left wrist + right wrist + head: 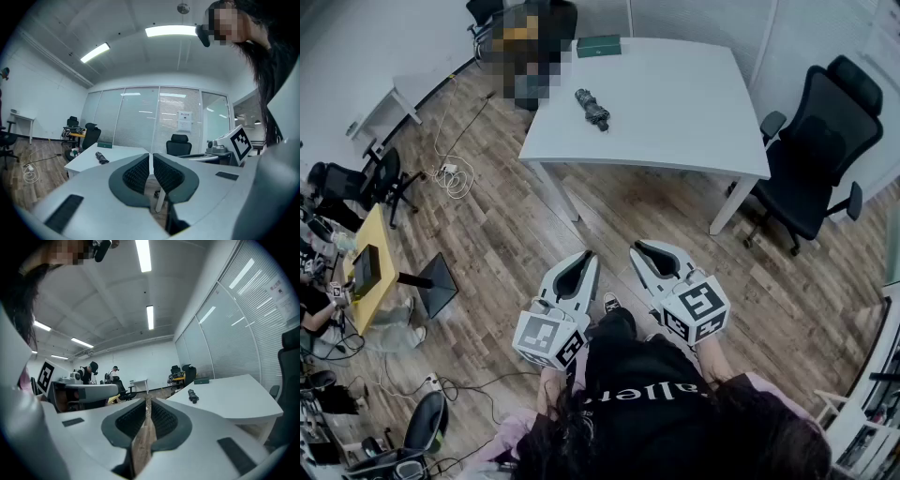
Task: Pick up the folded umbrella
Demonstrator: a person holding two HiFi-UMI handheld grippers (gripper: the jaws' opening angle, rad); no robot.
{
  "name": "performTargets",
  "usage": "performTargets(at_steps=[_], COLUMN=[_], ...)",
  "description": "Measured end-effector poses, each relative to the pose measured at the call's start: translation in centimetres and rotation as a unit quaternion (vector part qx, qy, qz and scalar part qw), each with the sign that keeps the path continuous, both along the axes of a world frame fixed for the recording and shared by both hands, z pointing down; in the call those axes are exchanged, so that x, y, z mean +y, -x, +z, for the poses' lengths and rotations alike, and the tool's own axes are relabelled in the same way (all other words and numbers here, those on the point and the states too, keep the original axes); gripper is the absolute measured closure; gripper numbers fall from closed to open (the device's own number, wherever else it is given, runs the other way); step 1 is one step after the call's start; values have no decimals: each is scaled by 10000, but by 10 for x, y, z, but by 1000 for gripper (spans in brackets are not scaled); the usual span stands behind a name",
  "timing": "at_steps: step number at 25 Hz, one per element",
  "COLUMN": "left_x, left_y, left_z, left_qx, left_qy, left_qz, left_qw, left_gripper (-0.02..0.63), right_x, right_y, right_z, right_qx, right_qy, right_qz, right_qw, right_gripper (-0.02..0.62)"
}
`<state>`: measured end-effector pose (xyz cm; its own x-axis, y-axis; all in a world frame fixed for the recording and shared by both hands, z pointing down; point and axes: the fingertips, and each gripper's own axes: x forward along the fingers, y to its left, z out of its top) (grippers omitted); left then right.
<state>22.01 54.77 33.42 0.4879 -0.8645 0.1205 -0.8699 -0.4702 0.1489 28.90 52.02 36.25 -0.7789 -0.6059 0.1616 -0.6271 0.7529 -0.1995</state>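
The folded umbrella (592, 109) is a short dark bundle lying on the white table (694, 122), toward its left half, well ahead of both grippers. It also shows as a small dark shape in the left gripper view (101, 158) and in the right gripper view (192, 395). My left gripper (584, 259) and right gripper (643, 249) hang side by side over the wooden floor in front of the table, pointing at it nearly level. Each one's jaws meet at the tips with nothing between them (151, 155) (148, 400).
A green box (598, 46) sits at the table's far edge. A black office chair (816, 150) stands to the table's right. A person sits behind the far left corner. At the left are a yellow desk (373, 267), loose floor cables (455, 173) and more chairs.
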Motion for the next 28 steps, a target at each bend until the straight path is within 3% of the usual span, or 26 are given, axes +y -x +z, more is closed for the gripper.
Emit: performTargets(at_steps=[9,18,28], left_x=[-12,-54,-112], left_y=[19,39,81], left_z=[11,15,12], left_qx=[65,162,158], left_qy=[157,203,158], left_qz=[-24,64,187], left_qw=[9999,9996,9996], left_gripper=[572,572,572], right_x=[-15,-55,-107], right_y=[19,33,85], right_z=[7,6,6], right_qx=[118,-135,-70], right_qy=[91,228,284], right_qz=[-32,137,73], right_qw=[9999,9996,9995], right_gripper=[549,549,549])
